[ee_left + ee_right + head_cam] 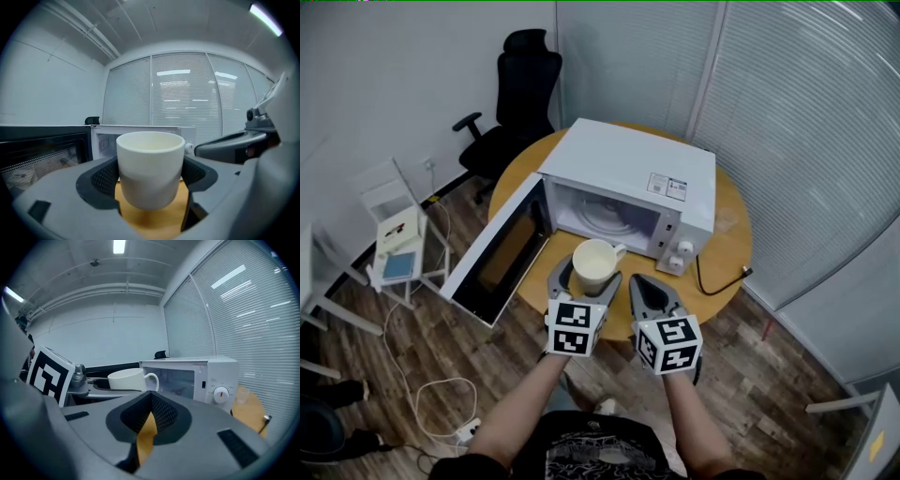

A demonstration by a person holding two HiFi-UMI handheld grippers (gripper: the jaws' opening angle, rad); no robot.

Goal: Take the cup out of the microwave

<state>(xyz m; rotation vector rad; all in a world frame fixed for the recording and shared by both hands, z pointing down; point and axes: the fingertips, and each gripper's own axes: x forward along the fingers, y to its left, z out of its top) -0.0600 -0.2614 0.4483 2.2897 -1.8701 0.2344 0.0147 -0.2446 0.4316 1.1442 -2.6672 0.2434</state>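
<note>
Cup in our left gripper: its jaws are clenched on the cream mug's sides, one pad on each flank, as the left gripper view shows, with the cup upright between them and the wood of the tabletop visible below its base. The mug is out of the microwave, in front of the open cavity and over the near part of the round tabletop. Its handle points toward the oven.

Our right gripper hovers just beside the left one, on its right. It holds nothing, and its jaws are closed tip to tip. In the right gripper view only a thin sliver of tabletop shows behind the meeting point. That view also catches the cup off to the left and the microwave's dial to the right.

The microwave door hangs wide open to the left, out past the tabletop's edge. The glass turntable inside is bare. A black cord trails across the wood on the oven's right. A black office chair stands behind the table, and a small white stool stands on the wooden floor at the left.
</note>
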